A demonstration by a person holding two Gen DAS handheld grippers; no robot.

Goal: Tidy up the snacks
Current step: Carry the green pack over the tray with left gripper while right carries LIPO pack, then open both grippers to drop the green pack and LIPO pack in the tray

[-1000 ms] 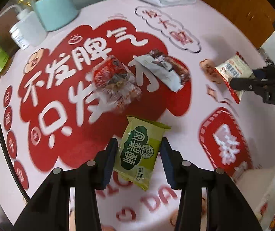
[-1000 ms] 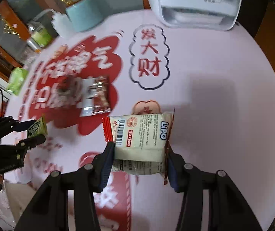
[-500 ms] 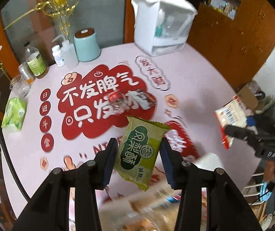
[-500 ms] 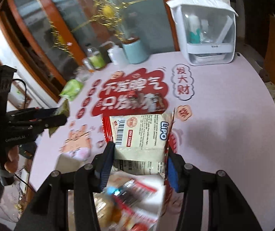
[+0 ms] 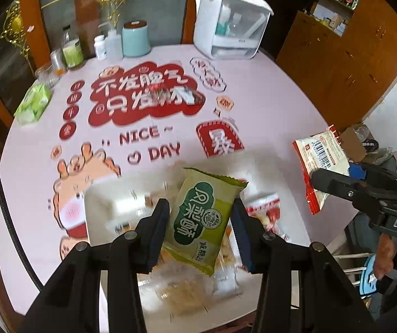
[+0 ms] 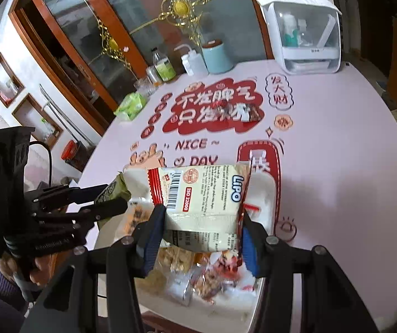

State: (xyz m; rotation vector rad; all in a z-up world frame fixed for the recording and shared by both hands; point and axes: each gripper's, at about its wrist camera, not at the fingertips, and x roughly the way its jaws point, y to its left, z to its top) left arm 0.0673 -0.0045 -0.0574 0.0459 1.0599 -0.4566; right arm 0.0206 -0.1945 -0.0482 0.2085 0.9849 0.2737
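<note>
The left gripper (image 5: 200, 222) pinches a green snack pack (image 5: 201, 216) between its two blue pads, which press on the long sides of the pack. The right gripper (image 6: 198, 229) pinches a white and red snack pack (image 6: 201, 202) in the same way, near the lower half of the pack. Both packs hang in the air above a white box (image 5: 107, 208) that stands on the pink table (image 5: 268, 105), just under and in front of the fingers. In the box I see several other snacks, blurred, so I cannot tell how many. Two more snacks (image 5: 176, 95) lie far ahead of the left gripper, in the middle of the table, on the red print.

I judge that both packs are light and soft, with thin shiny film that can slip. The content is probably a biscuit or a cake, so it may crumble under a hard squeeze. The grip across the body of the pack, not on the thin sealed edge, seems good to me. The white pack bulges a little between the pads, so I would not press more. For release, I think the jaws need only a small opening while the pack is low over the box.
</note>
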